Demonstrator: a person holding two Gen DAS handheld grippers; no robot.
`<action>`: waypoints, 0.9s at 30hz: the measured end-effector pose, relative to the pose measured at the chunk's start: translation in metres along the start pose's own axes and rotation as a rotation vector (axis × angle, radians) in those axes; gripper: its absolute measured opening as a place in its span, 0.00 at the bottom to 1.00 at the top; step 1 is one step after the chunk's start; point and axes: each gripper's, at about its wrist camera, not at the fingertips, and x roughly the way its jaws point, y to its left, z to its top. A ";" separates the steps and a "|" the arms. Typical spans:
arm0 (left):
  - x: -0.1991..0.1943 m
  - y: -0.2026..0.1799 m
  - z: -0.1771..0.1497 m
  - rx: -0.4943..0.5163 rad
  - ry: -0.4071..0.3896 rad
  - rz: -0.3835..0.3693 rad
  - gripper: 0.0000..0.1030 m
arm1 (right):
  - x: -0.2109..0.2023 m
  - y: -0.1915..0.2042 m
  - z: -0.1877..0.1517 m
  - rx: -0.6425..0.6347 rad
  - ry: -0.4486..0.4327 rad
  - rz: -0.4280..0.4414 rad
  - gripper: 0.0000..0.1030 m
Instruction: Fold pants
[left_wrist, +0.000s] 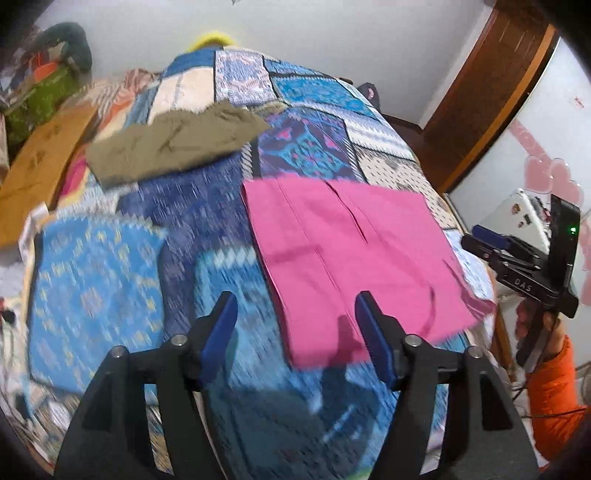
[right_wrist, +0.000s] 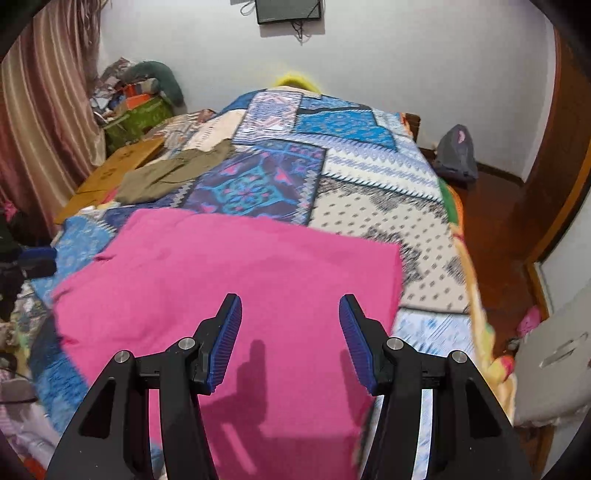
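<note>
Pink pants (left_wrist: 354, 258) lie flat on the patchwork bedspread (left_wrist: 192, 229), near the bed's front right. My left gripper (left_wrist: 295, 314) is open and empty, above the spread at the pants' left edge. My right gripper (right_wrist: 290, 317) is open and empty, hovering over the near part of the pink pants (right_wrist: 229, 288). The right gripper also shows at the right edge of the left wrist view (left_wrist: 517, 258), beside the bed.
Folded olive pants (left_wrist: 173, 144) lie at the back left of the bed, also in the right wrist view (right_wrist: 162, 173). A cardboard piece (left_wrist: 33, 166) lies along the left side. Clutter and a green box (right_wrist: 136, 118) stand by the curtain. A wooden door frame (left_wrist: 480, 103) stands on the right.
</note>
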 end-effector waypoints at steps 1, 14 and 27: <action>0.000 -0.001 -0.006 -0.008 0.011 -0.010 0.64 | -0.002 0.002 -0.004 0.012 -0.002 0.017 0.50; 0.014 -0.020 -0.047 -0.179 0.090 -0.237 0.68 | 0.015 0.010 -0.043 0.054 0.062 0.044 0.50; 0.038 -0.005 -0.020 -0.315 0.005 -0.267 0.68 | 0.013 0.013 -0.048 0.025 0.072 0.056 0.49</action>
